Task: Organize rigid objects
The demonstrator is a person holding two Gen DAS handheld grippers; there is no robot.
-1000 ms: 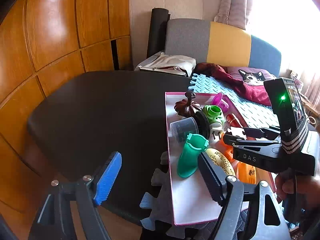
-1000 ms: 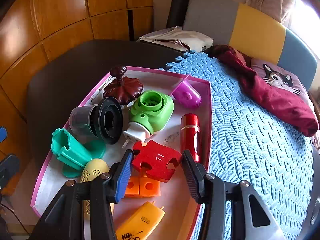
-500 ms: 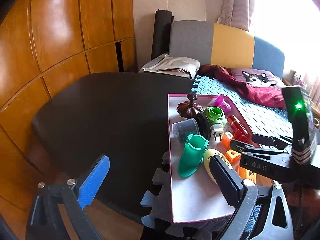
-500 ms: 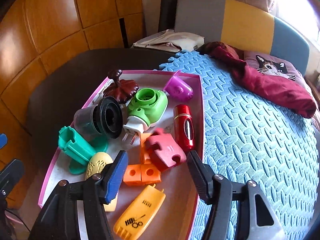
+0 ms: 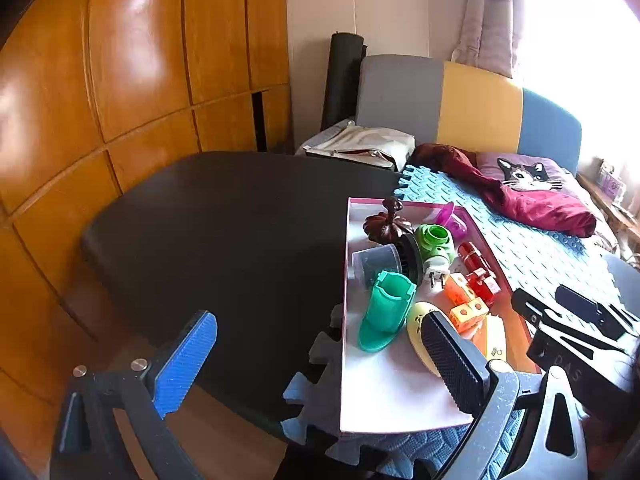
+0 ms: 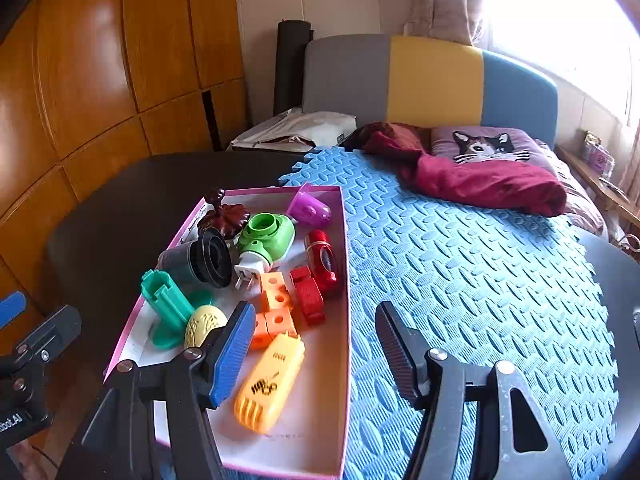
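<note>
Hovering above the near end of the tray [image 6: 344, 312], the right hand-held gripper [image 6: 316, 338] is standing wide with nothing between its pads; its jaws have just been opening. The left hand-held gripper [image 5: 320, 354] is gaping at its widest over the dark bench [image 5: 224, 220] just beside the tray's left edge, also empty, its jaws likewise having just been opening. Lying inside the pink-rimmed tray are the red puzzle piece [image 6: 308, 294], tilted against the red lighter [image 6: 323, 258], with orange blocks [image 6: 276, 308] just beside it. Nearer the camera are sitting a yellow-orange case [image 6: 270, 386], a cream egg [image 6: 205, 324] and a teal holder [image 6: 166, 304]; farther back are a green plug [image 6: 264, 238], a black cup [image 6: 200, 260], a brown lid [image 6: 224, 216] and a purple clip [image 6: 310, 209]. The tray is resting on the blue mat [image 6: 460, 264].
</note>
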